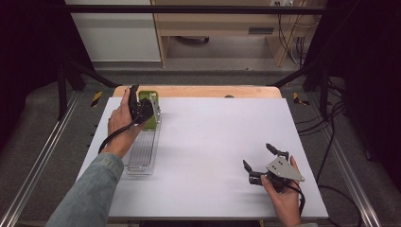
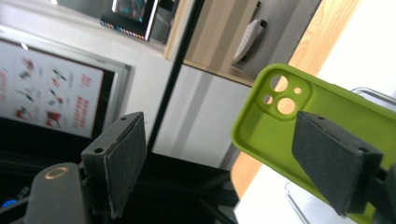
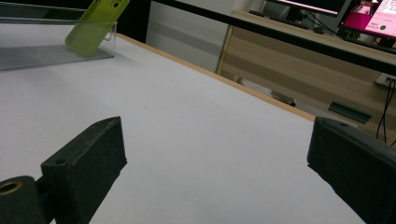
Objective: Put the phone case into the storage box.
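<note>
Where the white rectangular counter [image 1: 208, 156] meets its far-left corner, item one: left claw [image 2: 219, 158], jaws spread wide, gripping nothing. Just ahead of its right jaw and partly behind it sits a lime-green soft phone case [image 2: 327, 112], camera cut-outs uppermost, tilted; whether the jaw touches it cannot be told. Seen from the high view, that case [image 1: 150, 109] rests at the far end of a long clear plastic tray [image 1: 142, 153] with a ribbed floor, which runs back toward the person beneath the left claw [image 1: 144, 106].

Item two: right claw [image 3: 215, 168], jaws likewise wide apart and empty, above bare counter at the near-right [image 1: 257, 158]. Well ahead of it and to its left stand the tray [image 3: 42, 51] and the leaning green case [image 3: 95, 23].
</note>
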`<action>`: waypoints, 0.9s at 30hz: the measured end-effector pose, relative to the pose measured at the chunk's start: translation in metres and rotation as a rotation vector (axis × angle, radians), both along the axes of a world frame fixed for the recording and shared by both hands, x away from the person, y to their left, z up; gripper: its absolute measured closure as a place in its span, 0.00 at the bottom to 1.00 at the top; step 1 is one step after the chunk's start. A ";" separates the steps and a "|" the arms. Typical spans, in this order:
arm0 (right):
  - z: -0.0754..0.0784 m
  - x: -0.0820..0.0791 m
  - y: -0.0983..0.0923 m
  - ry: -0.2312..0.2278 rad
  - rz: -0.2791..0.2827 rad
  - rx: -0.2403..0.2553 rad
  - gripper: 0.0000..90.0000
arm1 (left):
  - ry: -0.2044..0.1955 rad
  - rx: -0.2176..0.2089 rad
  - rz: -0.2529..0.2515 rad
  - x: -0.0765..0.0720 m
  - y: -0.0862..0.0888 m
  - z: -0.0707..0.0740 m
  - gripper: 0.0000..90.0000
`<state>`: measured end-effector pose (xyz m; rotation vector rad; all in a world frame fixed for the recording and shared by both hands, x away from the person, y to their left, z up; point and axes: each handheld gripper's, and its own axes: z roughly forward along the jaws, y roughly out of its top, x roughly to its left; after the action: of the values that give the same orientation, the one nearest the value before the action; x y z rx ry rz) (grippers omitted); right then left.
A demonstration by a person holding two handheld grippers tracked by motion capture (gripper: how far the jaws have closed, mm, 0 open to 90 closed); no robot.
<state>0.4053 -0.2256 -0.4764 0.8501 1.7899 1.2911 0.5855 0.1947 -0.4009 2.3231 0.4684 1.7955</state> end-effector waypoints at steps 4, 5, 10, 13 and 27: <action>0.000 0.000 0.000 -0.001 -0.003 0.005 0.05 | 0.020 -0.046 0.013 -0.002 0.000 0.000 0.17; 0.000 0.000 0.000 -0.003 -0.002 0.006 0.05 | 0.019 -0.055 0.013 -0.003 0.000 0.001 0.17; 0.000 0.001 0.001 0.001 0.001 0.003 0.05 | 0.012 -0.087 0.017 -0.008 0.003 0.006 0.15; 0.000 0.000 0.001 0.003 0.002 0.001 0.05 | 0.014 -0.117 0.015 -0.010 0.003 0.007 0.15; 0.001 0.000 0.000 -0.005 0.004 0.003 0.05 | 0.043 -0.233 -0.029 -0.016 -0.009 0.012 0.14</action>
<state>0.4050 -0.2256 -0.4759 0.8442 1.7868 1.2974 0.5698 0.1855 -0.3894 2.2004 0.6110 1.5867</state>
